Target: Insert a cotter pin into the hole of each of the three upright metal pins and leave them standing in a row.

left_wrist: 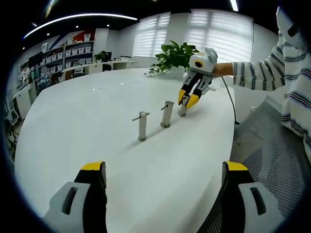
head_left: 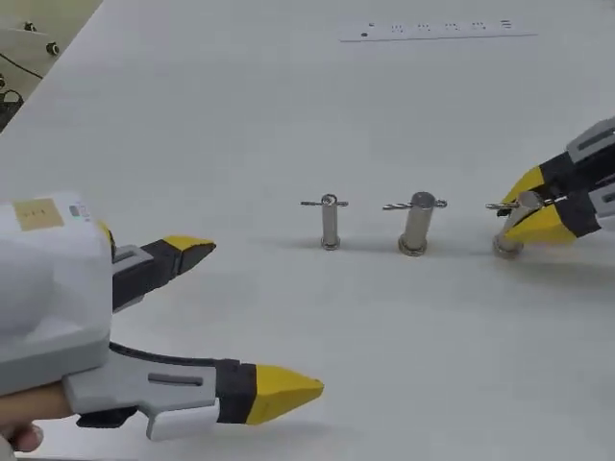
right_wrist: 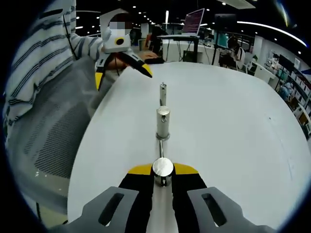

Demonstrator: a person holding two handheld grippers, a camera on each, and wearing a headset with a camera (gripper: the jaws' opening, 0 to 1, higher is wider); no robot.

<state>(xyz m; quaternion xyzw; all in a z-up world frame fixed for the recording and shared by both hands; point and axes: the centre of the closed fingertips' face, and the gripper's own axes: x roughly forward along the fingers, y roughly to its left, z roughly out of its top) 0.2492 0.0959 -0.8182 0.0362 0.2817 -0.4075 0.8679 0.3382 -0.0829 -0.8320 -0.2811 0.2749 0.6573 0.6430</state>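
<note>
Three upright metal pins stand in a row on the white table: left pin (head_left: 330,229), middle pin (head_left: 414,229), right pin (head_left: 509,240). A cotter pin (head_left: 324,203) crosses the left pin's top, and another cotter pin (head_left: 415,205) crosses the middle one. My right gripper (head_left: 519,206) is at the right pin's top, shut on a third cotter pin (head_left: 498,205) whose tip sticks out to the left. In the right gripper view the jaws flank that pin's head (right_wrist: 163,166). My left gripper (head_left: 261,319) hovers open at the near left, holding nothing.
A white power strip (head_left: 437,29) lies at the table's far side. The table edge (head_left: 48,72) runs along the upper left, with cables beyond it. A mesh chair (left_wrist: 272,150) and a striped sleeve (left_wrist: 262,73) are at the table's side.
</note>
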